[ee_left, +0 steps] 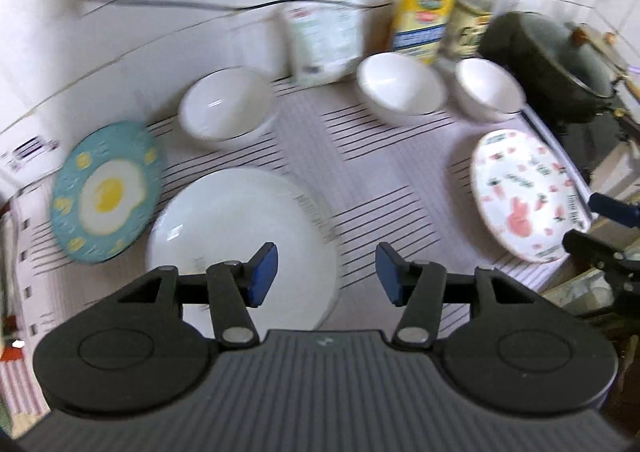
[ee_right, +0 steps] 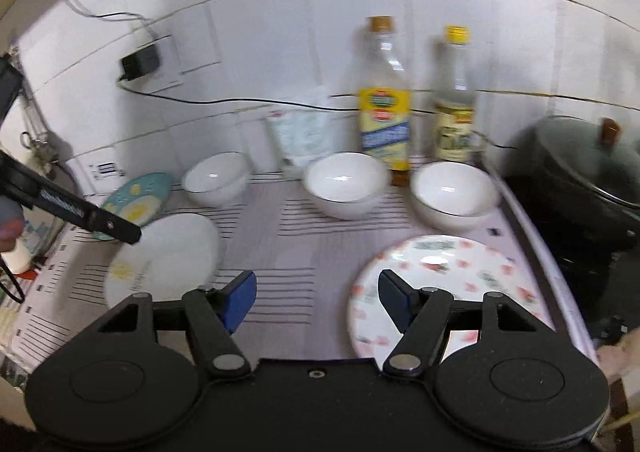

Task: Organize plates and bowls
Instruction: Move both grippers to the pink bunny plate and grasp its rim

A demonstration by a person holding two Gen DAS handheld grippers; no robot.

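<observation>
Three white bowls stand in a row at the back of the striped mat: left (ee_left: pixel 224 104) (ee_right: pixel 216 178), middle (ee_left: pixel 400 82) (ee_right: pixel 344 184), right (ee_left: pixel 486 88) (ee_right: pixel 454 194). A blue fried-egg plate (ee_left: pixel 106 190) (ee_right: pixel 138 202) lies far left, a plain white plate (ee_left: pixel 244 236) (ee_right: pixel 164 256) beside it, and a pink-patterned plate (ee_left: pixel 524 194) (ee_right: pixel 444 288) at the right. My left gripper (ee_left: pixel 326 274) is open and empty above the white plate's near right edge. My right gripper (ee_right: pixel 316 302) is open and empty, its right finger over the patterned plate's near left part.
Two bottles (ee_right: pixel 384 100) (ee_right: pixel 454 100) and a white packet (ee_right: pixel 304 136) stand against the tiled wall behind the bowls. A dark pot (ee_right: pixel 580 172) sits on the stove at the right. A plug and cable (ee_right: pixel 140 62) hang on the wall at the left.
</observation>
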